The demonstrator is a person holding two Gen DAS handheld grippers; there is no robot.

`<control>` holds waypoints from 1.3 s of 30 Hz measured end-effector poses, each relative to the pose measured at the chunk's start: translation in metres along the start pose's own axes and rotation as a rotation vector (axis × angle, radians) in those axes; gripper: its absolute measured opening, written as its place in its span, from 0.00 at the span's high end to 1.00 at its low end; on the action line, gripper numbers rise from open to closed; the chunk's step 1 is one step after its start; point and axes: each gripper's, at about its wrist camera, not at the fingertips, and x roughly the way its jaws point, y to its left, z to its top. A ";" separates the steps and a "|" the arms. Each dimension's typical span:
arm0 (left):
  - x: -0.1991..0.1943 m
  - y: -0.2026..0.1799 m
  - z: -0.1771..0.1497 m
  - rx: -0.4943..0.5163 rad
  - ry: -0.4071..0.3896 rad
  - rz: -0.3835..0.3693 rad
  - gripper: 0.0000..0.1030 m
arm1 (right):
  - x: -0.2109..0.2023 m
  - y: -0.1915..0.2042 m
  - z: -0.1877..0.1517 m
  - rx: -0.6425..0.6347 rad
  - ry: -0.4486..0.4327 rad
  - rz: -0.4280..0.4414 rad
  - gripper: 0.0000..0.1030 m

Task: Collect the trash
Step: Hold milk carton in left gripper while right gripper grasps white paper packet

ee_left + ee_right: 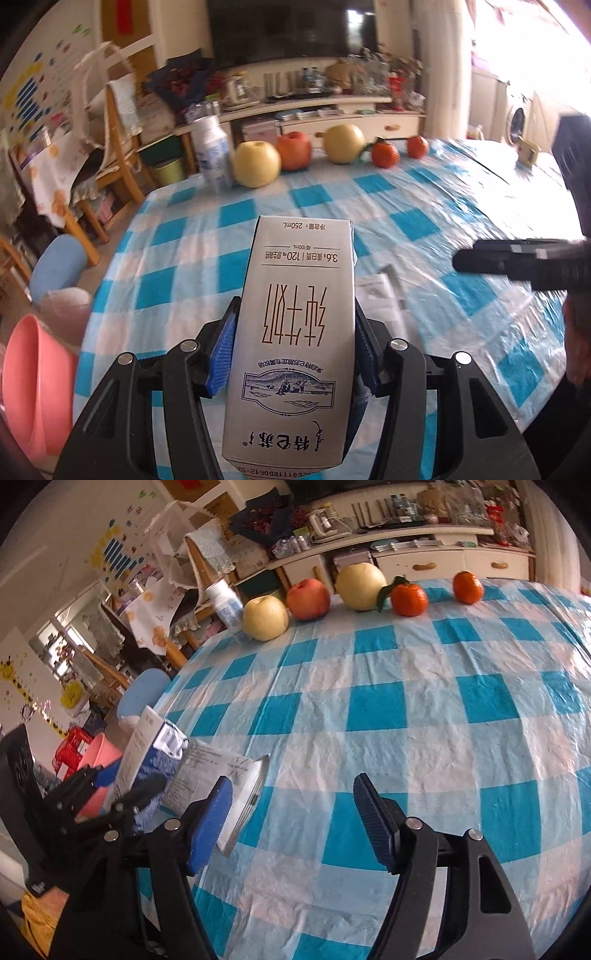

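My left gripper is shut on a white 250 mL milk carton and holds it above the blue-and-white checked tablecloth. The carton also shows in the right wrist view, with the left gripper around it. My right gripper is open and empty over the table; one of its fingers shows in the left wrist view. A flat white printed wrapper lies on the cloth by the right gripper's left finger, also in the left wrist view.
Two yellow pears, a red apple, two tangerines and a white bottle line the far edge of the table. A pink bin stands on the floor left of the table. Chairs and a TV cabinet stand beyond.
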 end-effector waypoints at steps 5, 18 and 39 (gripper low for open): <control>0.003 0.038 -0.003 -0.131 0.000 -0.013 0.46 | 0.026 0.023 -0.004 -0.082 0.057 -0.011 0.30; 0.004 0.095 -0.007 -0.269 -0.019 0.010 0.46 | 0.059 0.076 -0.031 -0.219 0.197 0.122 0.52; 0.005 0.132 -0.020 -0.374 -0.014 -0.012 0.45 | 0.079 0.140 -0.028 -0.519 0.116 0.054 0.08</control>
